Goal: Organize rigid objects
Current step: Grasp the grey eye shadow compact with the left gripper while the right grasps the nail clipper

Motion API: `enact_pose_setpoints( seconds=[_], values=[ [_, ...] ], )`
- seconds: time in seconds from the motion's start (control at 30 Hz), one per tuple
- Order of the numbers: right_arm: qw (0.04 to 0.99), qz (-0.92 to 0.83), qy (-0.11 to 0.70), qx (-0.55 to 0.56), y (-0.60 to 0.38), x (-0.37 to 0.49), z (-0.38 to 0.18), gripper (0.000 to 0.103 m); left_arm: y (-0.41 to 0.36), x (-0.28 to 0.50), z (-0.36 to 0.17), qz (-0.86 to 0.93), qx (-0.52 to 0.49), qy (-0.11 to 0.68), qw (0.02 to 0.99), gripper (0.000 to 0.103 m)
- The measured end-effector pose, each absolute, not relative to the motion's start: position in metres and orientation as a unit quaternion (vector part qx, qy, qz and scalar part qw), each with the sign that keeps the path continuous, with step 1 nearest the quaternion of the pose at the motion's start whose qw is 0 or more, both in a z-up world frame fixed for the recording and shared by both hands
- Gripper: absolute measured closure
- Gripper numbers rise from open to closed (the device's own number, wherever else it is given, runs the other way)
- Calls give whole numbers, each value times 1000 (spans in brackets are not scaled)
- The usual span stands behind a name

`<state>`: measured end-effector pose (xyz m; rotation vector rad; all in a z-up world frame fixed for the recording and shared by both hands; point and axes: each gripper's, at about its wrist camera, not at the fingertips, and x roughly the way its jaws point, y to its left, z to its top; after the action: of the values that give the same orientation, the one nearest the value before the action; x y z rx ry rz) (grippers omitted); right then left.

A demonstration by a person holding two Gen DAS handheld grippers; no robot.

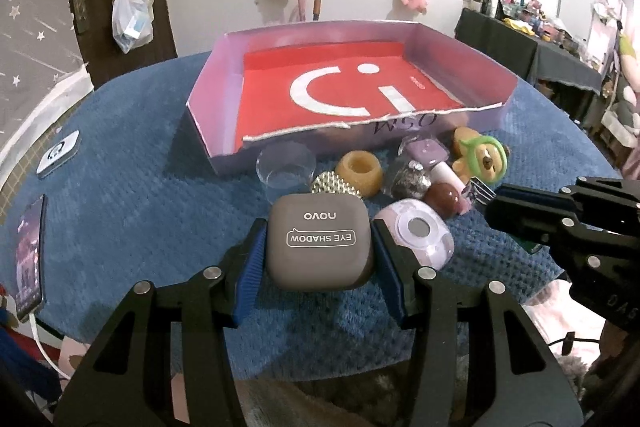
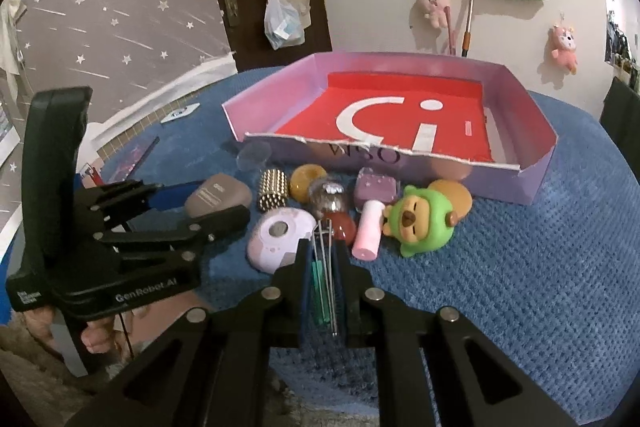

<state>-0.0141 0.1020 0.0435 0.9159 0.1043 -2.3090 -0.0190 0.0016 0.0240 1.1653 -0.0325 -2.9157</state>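
Landmark: the open pink box with a red floor was taken as the reference; it stood at the far side of the blue-covered desk and nothing was seen lying in it.
Eye shadow case: a grey rounded compact was found on the near side of the box, at the front of the cluster of small items, label face up.
Left gripper: its blue pads were pressed against the two flanks of the case, so it was judged clamped on it.
Metal hair clip: a thin, long piece was seen standing between the pads, its long axis running along the fingers toward the box.
Right gripper: it was drawn together on the clip, nearer the viewer than the cluster.
Direction of travel: from both grippers the box lay straight ahead and beyond the remaining items, its torn near wall facing them.
Nearer hand: neither was judged clearly closer.
Left behind: a lilac round case and a green-hooded figure were seen just before the near wall.
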Motion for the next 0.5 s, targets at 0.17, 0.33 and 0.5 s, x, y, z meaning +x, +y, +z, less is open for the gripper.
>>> enact_pose_setpoints(
  seconds=[0.17,0.33,0.5],
  values=[
    [327,-880,44,341,99,-17,52,92,-1,-28,35,-932,361,-12,-5,54],
    [331,-880,35,338,100,-25,58,92,-4,-38,47,-936,351,-9,-14,54],
    [328,-883,27,335,105,-37,66,92,-3,-50,57,-940,341,-21,-21,54]
  ],
)
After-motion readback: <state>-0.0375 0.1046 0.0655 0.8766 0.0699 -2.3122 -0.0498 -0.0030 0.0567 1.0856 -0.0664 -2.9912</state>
